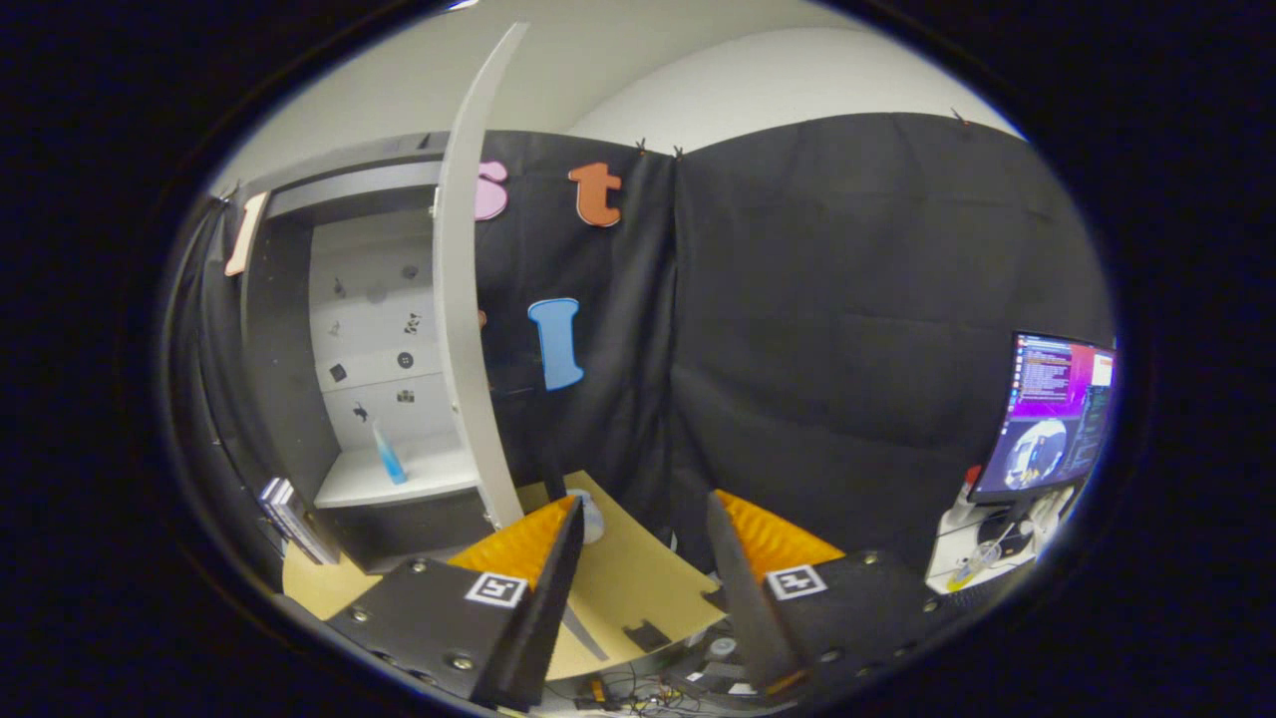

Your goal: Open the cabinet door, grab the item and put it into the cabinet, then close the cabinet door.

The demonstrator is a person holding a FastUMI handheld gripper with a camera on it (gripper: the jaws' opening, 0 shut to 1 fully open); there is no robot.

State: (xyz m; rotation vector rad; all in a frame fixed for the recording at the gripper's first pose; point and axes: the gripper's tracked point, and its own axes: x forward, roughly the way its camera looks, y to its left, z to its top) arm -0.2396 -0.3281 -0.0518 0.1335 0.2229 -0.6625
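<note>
My tongs [638,558] are spread wide with nothing between them, held above the table [618,588]. The cabinet door [461,299] stands open, edge-on just beyond my left finger. The item, a slim blue tube [389,459], leans upright on the cabinet shelf [399,479]. It looks light, stiff, and probably easy to topple. The door is a thin rigid panel; I'd push on its free edge.
</note>
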